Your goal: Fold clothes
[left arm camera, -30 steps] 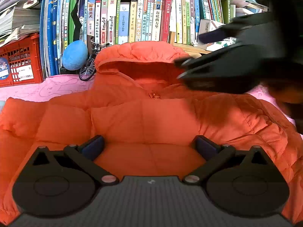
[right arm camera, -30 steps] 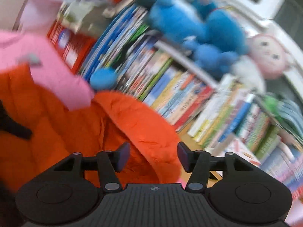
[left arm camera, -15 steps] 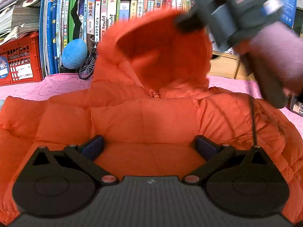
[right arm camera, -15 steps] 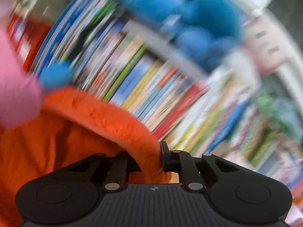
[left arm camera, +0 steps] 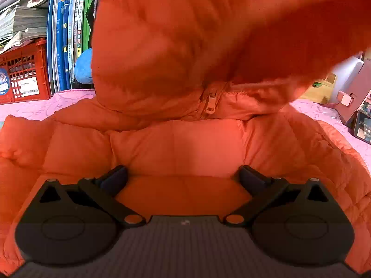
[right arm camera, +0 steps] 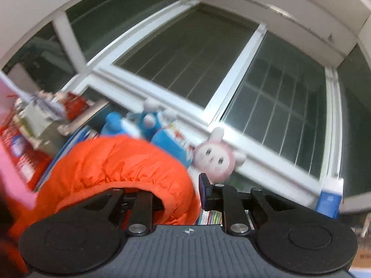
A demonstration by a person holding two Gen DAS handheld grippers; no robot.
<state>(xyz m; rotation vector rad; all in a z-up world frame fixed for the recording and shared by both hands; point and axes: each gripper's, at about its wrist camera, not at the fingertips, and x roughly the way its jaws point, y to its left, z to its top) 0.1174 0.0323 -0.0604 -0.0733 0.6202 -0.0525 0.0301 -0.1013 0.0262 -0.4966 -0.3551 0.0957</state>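
Pinching the hood [right arm camera: 120, 162] of the orange jacket [left arm camera: 185, 143], the right gripper [right arm camera: 180, 192] holds it raised, while the left gripper [left arm camera: 183, 178] rests spread wide on the jacket's near panel.

Our left gripper [left arm camera: 183, 176] sits low and level, jaws spread wide. Our right gripper [right arm camera: 183, 192] is tilted up toward the ceiling, jaws clamped on a thick orange fold.

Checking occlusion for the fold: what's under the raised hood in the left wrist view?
Under the hood: the zipper pull, the collar and the jacket's chest panel. Behind it, most of the bookshelf is covered, so its contents there can't be seen.
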